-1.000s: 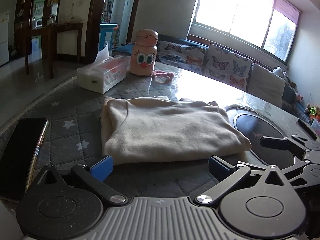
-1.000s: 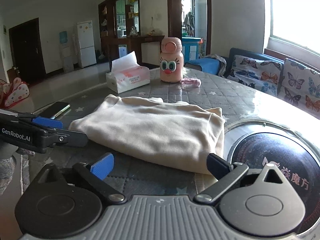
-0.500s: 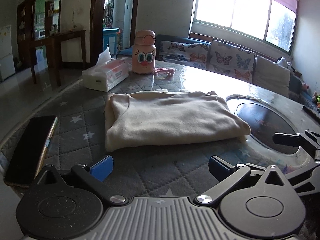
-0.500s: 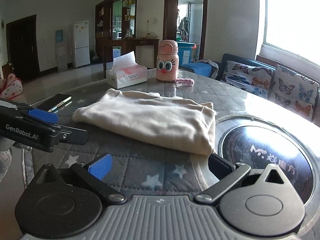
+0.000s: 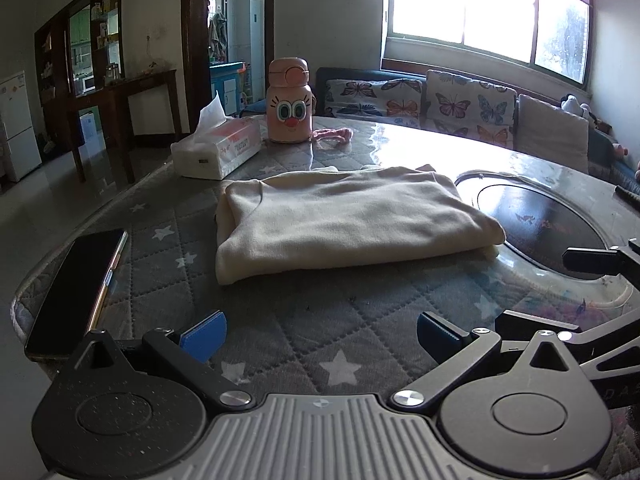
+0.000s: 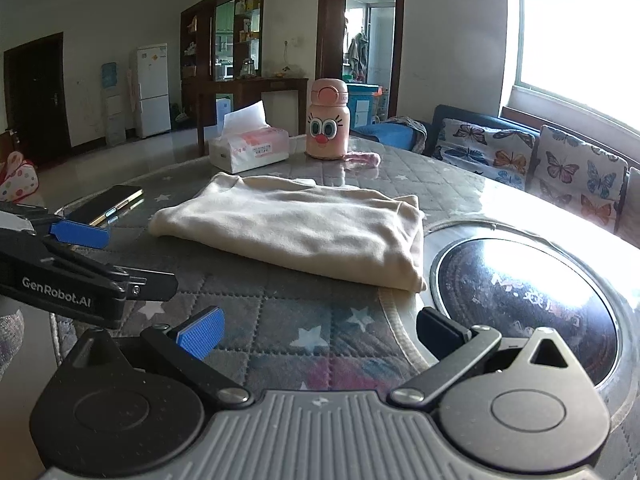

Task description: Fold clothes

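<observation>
Left wrist view: the left gripper (image 5: 320,330) hovers low over the near edge of a round table (image 5: 280,320) covered with a grey quilted, star-patterned mat under a glossy sheet; its two blue-padded fingers (image 5: 204,334) are spread wide with nothing between them. Ahead, apart from the fingertips, a cream garment (image 5: 344,220) lies folded into a flat rectangle on the mat, its right edge just beside a dark round inset (image 5: 540,220) in the tabletop. A dark phone (image 5: 76,292) lies at the table's left rim. Beyond the garment stand a tissue box (image 5: 218,148) and a pink cartoon-faced bottle (image 5: 289,102), with a pink strap (image 5: 334,134) beside the bottle. Part of the right gripper (image 5: 600,260) enters from the right edge. Right wrist view: the right gripper (image 6: 320,330) is likewise released, fingers (image 6: 200,332) wide apart and empty, above the mat near the inset (image 6: 528,304). The folded garment (image 6: 304,228) rests ahead and slightly left, untouched. The left gripper (image 6: 80,264), marked "GenRobot.AI", reaches in from the left, clear of the cloth, fingers parted. The phone (image 6: 106,210), the tissue box (image 6: 250,148) and the bottle (image 6: 328,120) stand farther back; a butterfly-print sofa (image 6: 540,160) lies beyond the table.
</observation>
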`<state>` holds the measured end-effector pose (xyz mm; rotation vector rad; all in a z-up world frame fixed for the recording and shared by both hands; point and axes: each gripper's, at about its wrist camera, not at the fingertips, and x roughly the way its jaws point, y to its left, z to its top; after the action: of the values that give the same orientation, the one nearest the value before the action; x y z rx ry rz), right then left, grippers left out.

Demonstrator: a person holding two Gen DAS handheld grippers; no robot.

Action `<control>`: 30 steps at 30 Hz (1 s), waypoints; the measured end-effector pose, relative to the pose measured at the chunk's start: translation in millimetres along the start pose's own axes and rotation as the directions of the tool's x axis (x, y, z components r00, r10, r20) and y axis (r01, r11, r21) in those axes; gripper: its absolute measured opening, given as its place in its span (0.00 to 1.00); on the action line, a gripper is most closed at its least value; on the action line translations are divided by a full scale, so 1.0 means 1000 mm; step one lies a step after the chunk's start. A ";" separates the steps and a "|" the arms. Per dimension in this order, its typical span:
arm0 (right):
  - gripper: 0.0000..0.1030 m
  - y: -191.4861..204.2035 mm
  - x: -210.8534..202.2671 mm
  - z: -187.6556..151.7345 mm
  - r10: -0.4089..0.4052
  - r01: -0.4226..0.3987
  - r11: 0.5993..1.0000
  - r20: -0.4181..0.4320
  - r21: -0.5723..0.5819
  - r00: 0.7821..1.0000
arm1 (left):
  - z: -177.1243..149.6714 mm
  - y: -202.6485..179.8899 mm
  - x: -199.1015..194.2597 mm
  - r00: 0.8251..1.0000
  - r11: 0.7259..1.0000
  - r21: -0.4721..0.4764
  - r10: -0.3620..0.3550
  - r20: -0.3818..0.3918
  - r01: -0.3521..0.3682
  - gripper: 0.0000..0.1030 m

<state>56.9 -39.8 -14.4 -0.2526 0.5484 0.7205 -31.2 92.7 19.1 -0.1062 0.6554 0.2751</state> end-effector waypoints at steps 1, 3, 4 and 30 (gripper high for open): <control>1.00 0.001 0.000 0.000 -0.002 0.002 1.000 -0.001 -0.002 1.000 | -0.001 0.000 -0.001 1.000 1.000 -0.001 0.000 0.001 0.000 1.00; 1.00 0.002 0.000 -0.001 -0.005 0.005 1.000 -0.004 -0.002 1.000 | -0.002 0.000 -0.002 1.000 1.000 0.000 0.002 0.005 -0.002 1.00; 1.00 0.002 0.000 -0.001 -0.006 0.006 1.000 -0.006 0.001 1.000 | -0.002 0.000 -0.002 1.000 1.000 0.002 0.006 0.007 -0.006 1.00; 1.00 -0.003 0.008 -0.007 0.001 0.005 0.996 -0.066 0.094 0.998 | -0.006 -0.003 -0.002 1.000 1.000 -0.004 0.020 0.005 -0.020 1.00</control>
<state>60.8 -40.2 -24.3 -0.1901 0.6434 0.6847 -35.1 88.6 15.8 -0.1030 0.6509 0.2958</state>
